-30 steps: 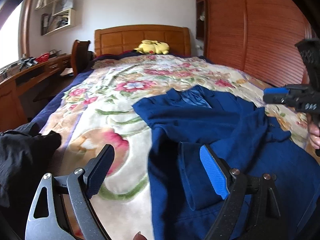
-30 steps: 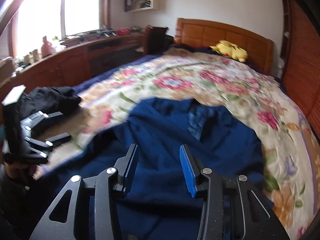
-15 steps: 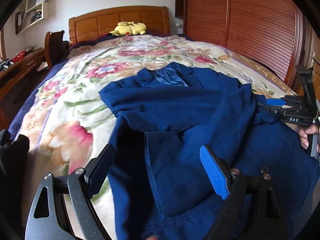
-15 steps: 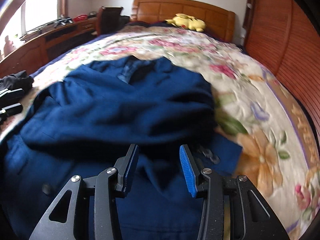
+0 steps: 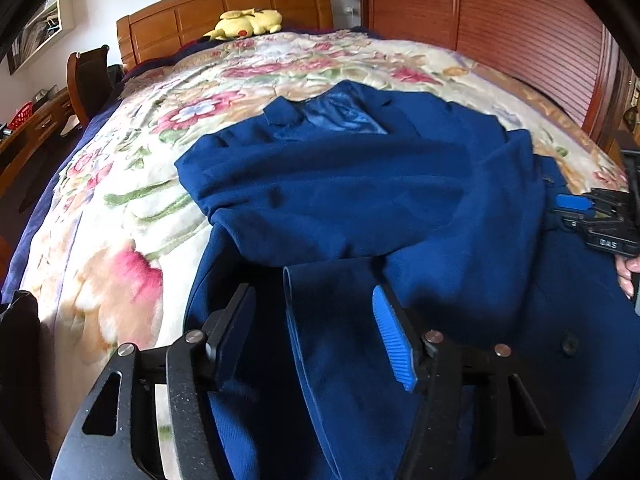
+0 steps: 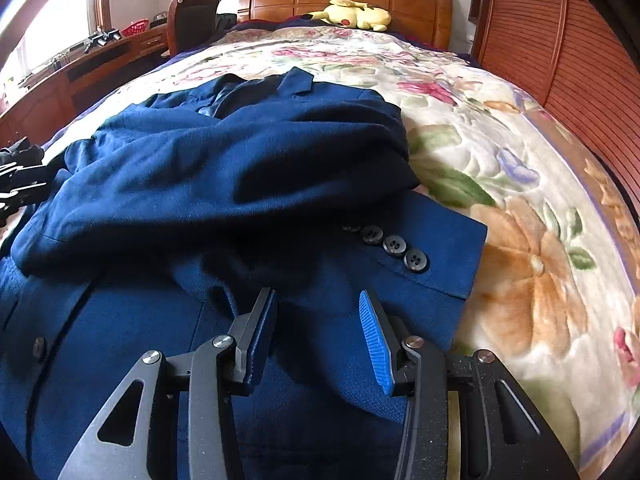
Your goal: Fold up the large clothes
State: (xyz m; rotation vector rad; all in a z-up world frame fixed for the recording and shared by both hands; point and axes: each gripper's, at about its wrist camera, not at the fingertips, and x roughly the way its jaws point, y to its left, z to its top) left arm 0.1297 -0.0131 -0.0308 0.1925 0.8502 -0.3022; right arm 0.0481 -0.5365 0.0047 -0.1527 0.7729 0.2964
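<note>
A dark blue suit jacket (image 5: 360,200) lies face up on the floral bedspread (image 5: 132,200), collar toward the headboard, both sleeves folded across its front. My left gripper (image 5: 316,336) is open, low over the cuff of one sleeve (image 5: 336,320) near the jacket's left side. My right gripper (image 6: 318,332) is open, just above the jacket near the other sleeve's cuff (image 6: 432,256), which carries several dark buttons (image 6: 394,246). The right gripper also shows at the right edge of the left wrist view (image 5: 588,216).
A yellow plush toy (image 5: 248,22) lies by the wooden headboard (image 5: 224,4). A wooden wardrobe (image 5: 500,20) lines the right side. A desk and chair (image 6: 192,16) stand left of the bed. Dark clothing (image 5: 18,344) lies at the bed's near left corner.
Both grippers have moved forward and down, close over the jacket. The right gripper has swung right, toward the buttoned cuff. Both stay open and empty.
</note>
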